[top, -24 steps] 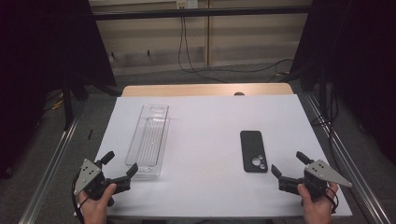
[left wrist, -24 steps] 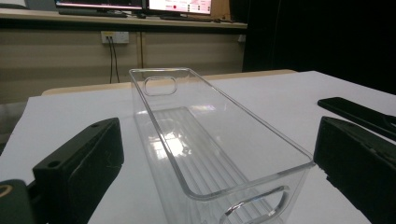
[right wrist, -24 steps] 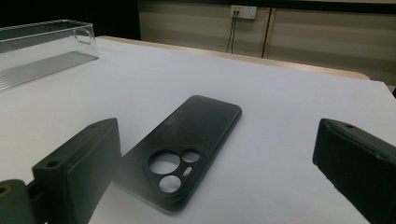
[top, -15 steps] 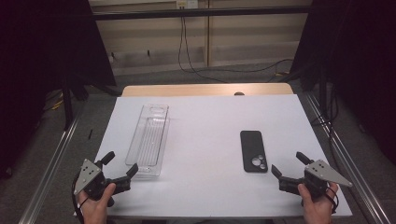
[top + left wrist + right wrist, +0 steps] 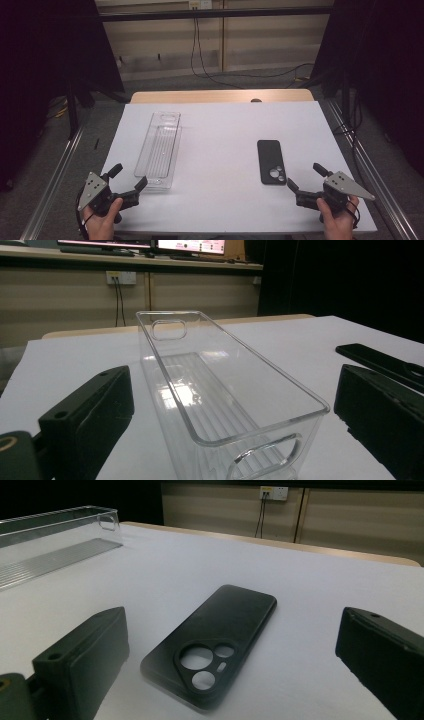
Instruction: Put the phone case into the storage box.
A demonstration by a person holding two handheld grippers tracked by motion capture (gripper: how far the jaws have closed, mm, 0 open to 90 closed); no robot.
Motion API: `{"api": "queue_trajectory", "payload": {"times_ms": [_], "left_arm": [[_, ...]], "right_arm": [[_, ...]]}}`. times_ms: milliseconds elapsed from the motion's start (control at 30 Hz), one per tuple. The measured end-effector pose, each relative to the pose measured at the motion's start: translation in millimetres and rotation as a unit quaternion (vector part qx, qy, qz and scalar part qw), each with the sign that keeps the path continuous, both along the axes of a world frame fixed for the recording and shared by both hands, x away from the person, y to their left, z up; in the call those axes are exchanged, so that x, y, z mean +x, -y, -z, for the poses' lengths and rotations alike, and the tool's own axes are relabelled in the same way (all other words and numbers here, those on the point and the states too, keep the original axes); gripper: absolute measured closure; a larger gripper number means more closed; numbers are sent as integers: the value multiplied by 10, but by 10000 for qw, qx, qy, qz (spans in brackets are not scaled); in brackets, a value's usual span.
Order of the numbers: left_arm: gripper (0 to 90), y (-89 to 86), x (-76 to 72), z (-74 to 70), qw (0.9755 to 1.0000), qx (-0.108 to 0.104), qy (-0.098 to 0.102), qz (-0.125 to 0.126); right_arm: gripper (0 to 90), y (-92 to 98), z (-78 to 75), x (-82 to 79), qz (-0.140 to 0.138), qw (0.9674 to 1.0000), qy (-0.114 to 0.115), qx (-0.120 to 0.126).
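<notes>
A clear plastic tray (image 5: 161,148) lies lengthwise on the left half of the white table (image 5: 220,125); it holds nothing. A black phone case (image 5: 271,161) lies flat on the right half, camera cutouts toward the near edge. My left gripper (image 5: 128,178) rests near the front left corner, open, its jaws pointing at the tray's near end (image 5: 240,440). My right gripper (image 5: 306,176) sits near the front right corner, open, just short of the phone case (image 5: 215,635). Nothing is between either pair of jaws.
A wooden board edge (image 5: 220,96) runs along the table's far side. Metal rails (image 5: 55,175) flank the table on both sides. Cables (image 5: 210,70) hang at the back wall. Dark curtains stand left and right.
</notes>
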State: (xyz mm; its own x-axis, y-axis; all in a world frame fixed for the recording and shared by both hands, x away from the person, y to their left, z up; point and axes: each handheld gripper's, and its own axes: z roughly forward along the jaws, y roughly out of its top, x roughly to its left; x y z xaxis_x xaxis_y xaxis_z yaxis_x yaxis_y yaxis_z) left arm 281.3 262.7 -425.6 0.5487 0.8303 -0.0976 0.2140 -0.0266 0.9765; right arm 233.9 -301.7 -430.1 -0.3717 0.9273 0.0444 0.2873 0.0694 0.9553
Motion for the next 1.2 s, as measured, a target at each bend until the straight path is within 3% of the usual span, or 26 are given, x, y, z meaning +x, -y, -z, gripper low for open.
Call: {"api": "queue_trajectory", "payload": {"times_ms": [200,667,1200], "left_arm": [[28,0,7,3,10000,-9,-24,-14],[27,-16,12,9,10000,-56,-38,-41],[27,-27,36,18,9999,-46,-60,-80]], "right_arm": [[0,-21,-30,52,-80,9999,-50,139],[0,-134,-42,235,-200,9994,63,-259],[11,-278,-61,494,-432,9982,212,-366]]}}
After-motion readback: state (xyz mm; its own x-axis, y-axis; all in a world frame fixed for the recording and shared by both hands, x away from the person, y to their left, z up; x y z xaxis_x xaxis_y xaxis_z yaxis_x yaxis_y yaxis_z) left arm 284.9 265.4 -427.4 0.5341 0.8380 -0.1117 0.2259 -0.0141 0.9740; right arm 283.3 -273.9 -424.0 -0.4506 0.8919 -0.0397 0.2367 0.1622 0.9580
